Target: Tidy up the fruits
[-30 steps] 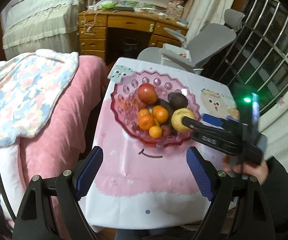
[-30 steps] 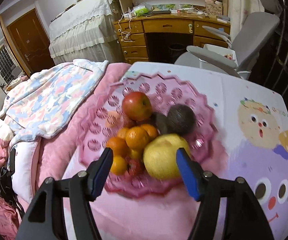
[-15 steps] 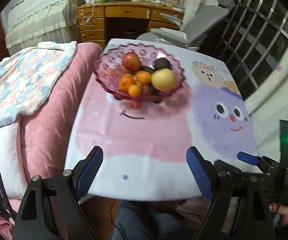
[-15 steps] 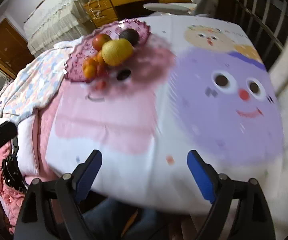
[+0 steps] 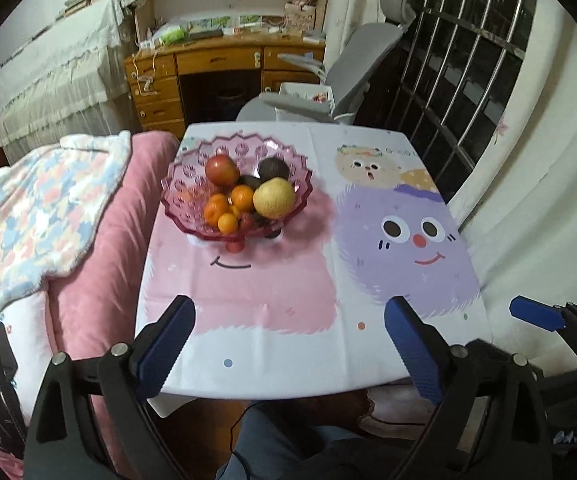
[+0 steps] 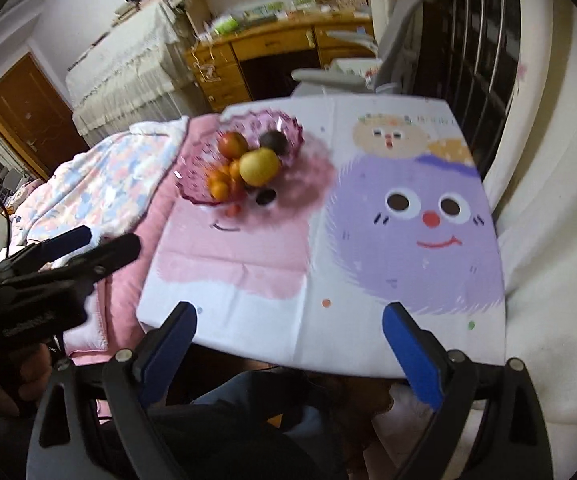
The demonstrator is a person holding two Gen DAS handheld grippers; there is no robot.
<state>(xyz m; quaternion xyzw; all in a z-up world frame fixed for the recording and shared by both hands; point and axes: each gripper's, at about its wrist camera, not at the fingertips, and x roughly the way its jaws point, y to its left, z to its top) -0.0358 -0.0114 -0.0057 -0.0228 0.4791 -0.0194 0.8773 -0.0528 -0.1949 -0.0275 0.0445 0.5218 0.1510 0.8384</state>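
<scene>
My table (image 5: 248,320) is small, and its cloth hangs over the near edge. A pink bed (image 5: 100,248) touches its left side, and a white curtain (image 5: 548,200) hangs just beside its right side. The near half of the table is bare, so I have lots of room there to move.

The pink bowl (image 5: 180,178) sits on the far left part of the table, near the left edge. If I bump it hard, I think it could tip toward the bed. It stands on a thin foot, so it may wobble.

The fruits are piled up inside the bowl. A big yellow pear (image 5: 273,199) sits on the near right side. A red apple (image 5: 221,169) is at the far left, and a dark avocado (image 5: 273,168) is at the far right. Small oranges (image 5: 230,210) sit at the near left. The pile is high, so if I pull one fruit out, I think others may roll out and fall off the table.

My left tongs (image 5: 288,344) are spread wide and hold nothing. My right tongs (image 6: 288,344) are spread wide too, with nothing in them. Both hang over the near edge, well apart from the bowl. They are close to each other, so they could knock together if I rush.
</scene>
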